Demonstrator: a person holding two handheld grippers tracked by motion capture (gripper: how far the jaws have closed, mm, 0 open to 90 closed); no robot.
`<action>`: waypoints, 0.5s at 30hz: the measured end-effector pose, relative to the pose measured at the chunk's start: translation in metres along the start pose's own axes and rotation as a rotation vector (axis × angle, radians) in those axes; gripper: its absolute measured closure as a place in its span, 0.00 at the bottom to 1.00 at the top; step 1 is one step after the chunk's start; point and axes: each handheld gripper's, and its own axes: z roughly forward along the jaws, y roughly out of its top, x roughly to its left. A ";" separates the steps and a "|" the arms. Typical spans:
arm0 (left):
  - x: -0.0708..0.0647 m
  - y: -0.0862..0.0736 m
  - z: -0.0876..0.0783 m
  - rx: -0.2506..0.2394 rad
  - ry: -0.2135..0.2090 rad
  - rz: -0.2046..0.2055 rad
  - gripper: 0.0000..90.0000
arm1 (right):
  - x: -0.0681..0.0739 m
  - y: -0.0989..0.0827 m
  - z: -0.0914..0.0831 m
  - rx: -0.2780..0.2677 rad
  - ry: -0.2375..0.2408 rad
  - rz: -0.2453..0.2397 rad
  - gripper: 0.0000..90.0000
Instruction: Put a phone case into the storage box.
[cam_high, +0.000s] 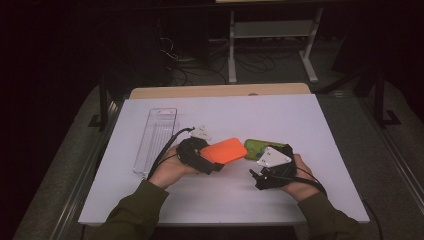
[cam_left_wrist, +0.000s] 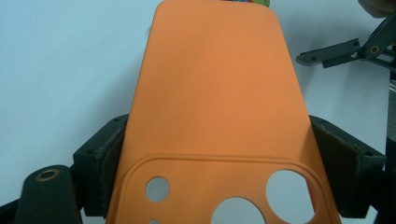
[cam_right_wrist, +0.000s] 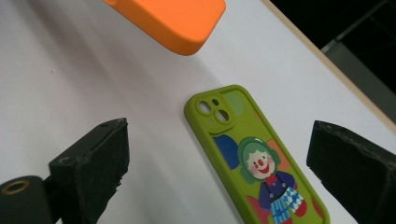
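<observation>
An orange phone case (cam_high: 223, 150) hangs just above the white table, and my left gripper (cam_high: 212, 159) is shut on its camera end. In the left gripper view the orange phone case (cam_left_wrist: 219, 102) stretches away from the left gripper (cam_left_wrist: 217, 158), whose pads press on both long edges. A green phone case (cam_high: 257, 148) with a clown picture lies flat just right of it. My right gripper (cam_high: 267, 162) hovers over the green case with jaws wide apart. In the right gripper view the green phone case (cam_right_wrist: 257, 158) lies between the open jaws of the right gripper (cam_right_wrist: 224, 154), untouched; the orange phone case (cam_right_wrist: 173, 18) floats beyond.
A long clear plastic tray (cam_high: 156, 140) lies at the left of the white table (cam_high: 225, 200). A wooden edge (cam_high: 220, 90) runs along the far side. One jaw of the right gripper (cam_left_wrist: 336, 53) shows at the upper right of the left gripper view.
</observation>
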 end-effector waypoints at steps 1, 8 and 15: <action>0.000 0.000 0.000 0.000 0.000 0.000 0.17 | 0.001 0.000 0.000 -0.003 -0.008 -0.010 0.06; 0.000 0.000 0.000 0.001 0.001 0.003 0.17 | 0.007 0.001 0.000 -0.009 -0.049 -0.090 0.06; -0.001 0.000 0.001 -0.002 -0.004 -0.004 0.17 | 0.012 0.002 -0.001 -0.009 -0.087 -0.205 0.06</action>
